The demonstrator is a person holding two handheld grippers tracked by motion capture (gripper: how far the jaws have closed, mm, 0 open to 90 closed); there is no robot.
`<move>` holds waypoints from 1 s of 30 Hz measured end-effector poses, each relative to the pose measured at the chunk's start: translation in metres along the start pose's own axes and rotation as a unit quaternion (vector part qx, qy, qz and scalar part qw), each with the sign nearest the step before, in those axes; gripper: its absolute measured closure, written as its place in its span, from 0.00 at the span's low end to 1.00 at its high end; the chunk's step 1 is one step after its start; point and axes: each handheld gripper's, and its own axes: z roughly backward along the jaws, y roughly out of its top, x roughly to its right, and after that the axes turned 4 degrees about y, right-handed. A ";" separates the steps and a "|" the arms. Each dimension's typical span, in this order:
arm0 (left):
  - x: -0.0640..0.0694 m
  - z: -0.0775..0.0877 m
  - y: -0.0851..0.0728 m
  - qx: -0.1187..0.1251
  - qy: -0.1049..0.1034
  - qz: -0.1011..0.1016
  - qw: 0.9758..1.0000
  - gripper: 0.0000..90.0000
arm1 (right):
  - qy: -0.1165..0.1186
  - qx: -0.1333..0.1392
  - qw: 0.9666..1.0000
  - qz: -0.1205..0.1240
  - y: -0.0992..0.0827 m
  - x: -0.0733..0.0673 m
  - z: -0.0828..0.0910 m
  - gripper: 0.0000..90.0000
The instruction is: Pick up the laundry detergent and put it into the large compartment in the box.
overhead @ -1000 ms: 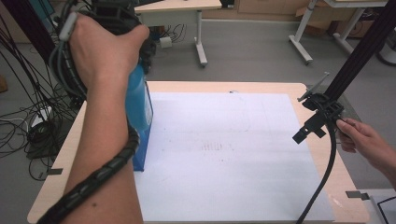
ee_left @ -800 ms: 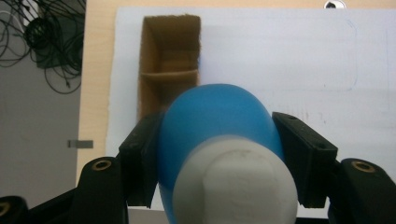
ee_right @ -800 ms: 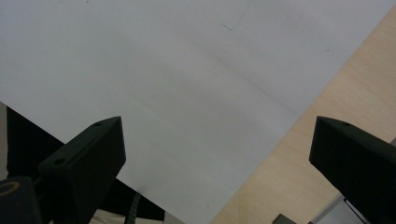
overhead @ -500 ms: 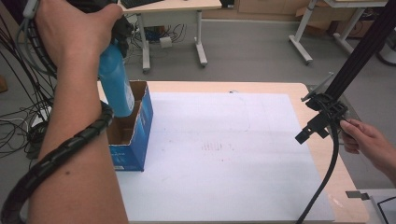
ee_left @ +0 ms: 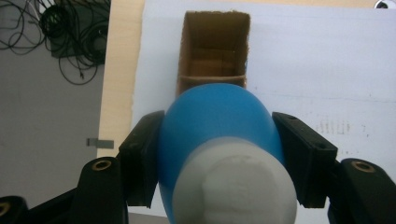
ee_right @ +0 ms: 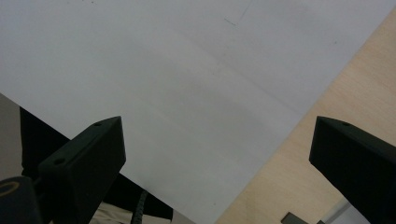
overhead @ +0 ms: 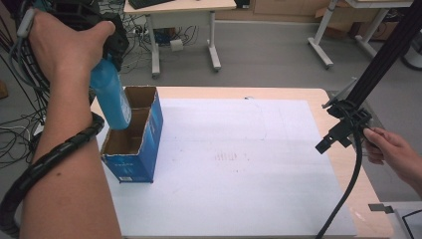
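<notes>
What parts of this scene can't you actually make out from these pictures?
- Bottom of the blue plastic bottle with the white cap: in the left gripper view its own rounded body hides it.
- Near compartment of the open blue cardboard box: in the left gripper view the bottle covers it.
- Printing on the box front: too small in the high view.
- Left gripper: in the high view, the hand hides its jaws.

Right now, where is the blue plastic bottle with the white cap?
In the high view the blue plastic bottle hangs at the left, clamped in the left gripper, over the open blue cardboard box.
</notes>
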 end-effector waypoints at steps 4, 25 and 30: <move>-0.002 -0.013 0.000 -0.005 0.002 0.003 1.000 0.42 | 0.005 -0.003 1.000 -0.001 0.002 0.002 -0.001 0.04; -0.004 -0.074 -0.005 -0.022 -0.005 -0.010 1.000 0.42 | 0.014 -0.001 1.000 -0.007 0.000 0.007 -0.003 0.04; -0.004 -0.088 -0.005 -0.031 -0.007 -0.015 0.999 0.42 | 0.016 -0.002 1.000 -0.008 0.001 0.007 -0.004 0.04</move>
